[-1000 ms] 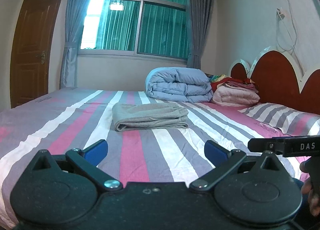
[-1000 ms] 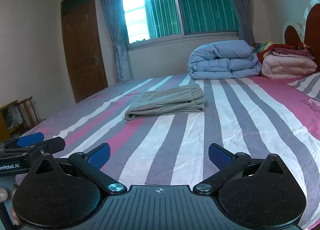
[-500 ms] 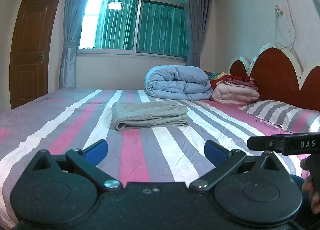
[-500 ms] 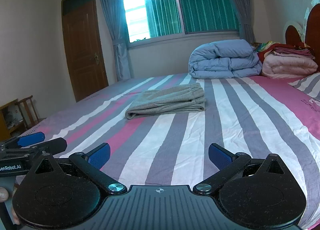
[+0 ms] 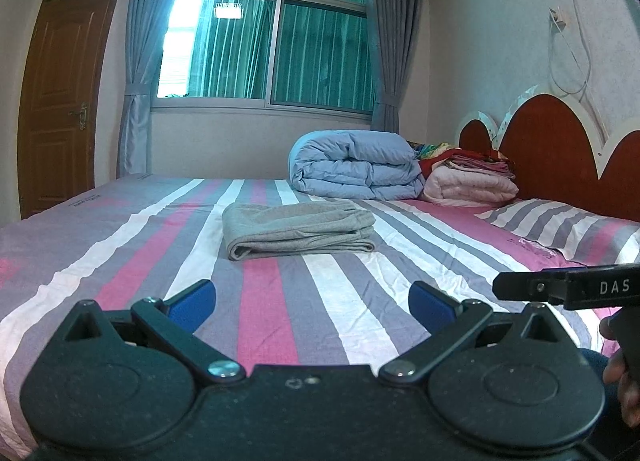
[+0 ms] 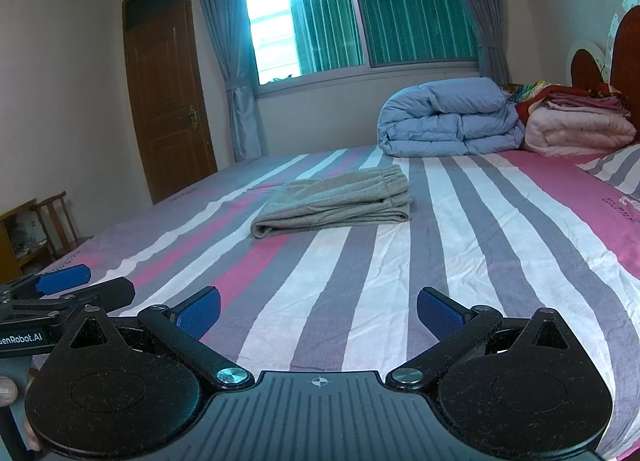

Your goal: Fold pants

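You are holding the left gripper [image 5: 310,299] and right gripper [image 6: 318,311] spread wide and empty near the bed's [image 5: 120,245] front edge; the folded grey sweatpants [image 5: 298,229] are lying mid-mattress, seemingly finished, so hold clear.

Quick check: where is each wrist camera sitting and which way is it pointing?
Left wrist: behind the open left gripper, low over the bed, facing pants and window; right gripper at right edge.
Right wrist: behind the open right gripper, same heading; left gripper and a fingertip at left.
Shared: pants, duvet, door.
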### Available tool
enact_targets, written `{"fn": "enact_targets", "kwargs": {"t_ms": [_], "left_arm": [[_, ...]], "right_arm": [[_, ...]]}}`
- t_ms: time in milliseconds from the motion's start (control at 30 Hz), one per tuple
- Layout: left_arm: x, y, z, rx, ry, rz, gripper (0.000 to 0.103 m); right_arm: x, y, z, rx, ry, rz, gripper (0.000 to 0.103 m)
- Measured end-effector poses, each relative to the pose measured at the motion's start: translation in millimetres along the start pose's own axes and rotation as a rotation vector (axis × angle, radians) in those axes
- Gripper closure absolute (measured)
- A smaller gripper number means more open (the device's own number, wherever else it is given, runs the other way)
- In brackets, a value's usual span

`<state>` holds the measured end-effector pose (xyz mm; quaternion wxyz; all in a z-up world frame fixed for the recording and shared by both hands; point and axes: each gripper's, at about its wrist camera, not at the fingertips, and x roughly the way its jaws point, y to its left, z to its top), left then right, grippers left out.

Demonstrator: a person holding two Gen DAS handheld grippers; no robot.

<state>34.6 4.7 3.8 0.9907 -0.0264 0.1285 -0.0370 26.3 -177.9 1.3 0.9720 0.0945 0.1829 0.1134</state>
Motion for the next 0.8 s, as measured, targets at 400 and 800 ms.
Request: {"fn": "enact_targets", "kwargs": {"t_ms": [400,800], "left_arm": [[-0.7,0.4,-0.9,0.006,-0.006,-0.006,0.006],[-3.9,1.4,-1.7,0.013,-0.016,-0.042,0.006]], "right_arm": [[-0.4,-0.1,0.2,0.0,0.0,0.0,0.0],[0.9,-0.9,-0.7,-0.003,0.001,0.004,0.0]]}}
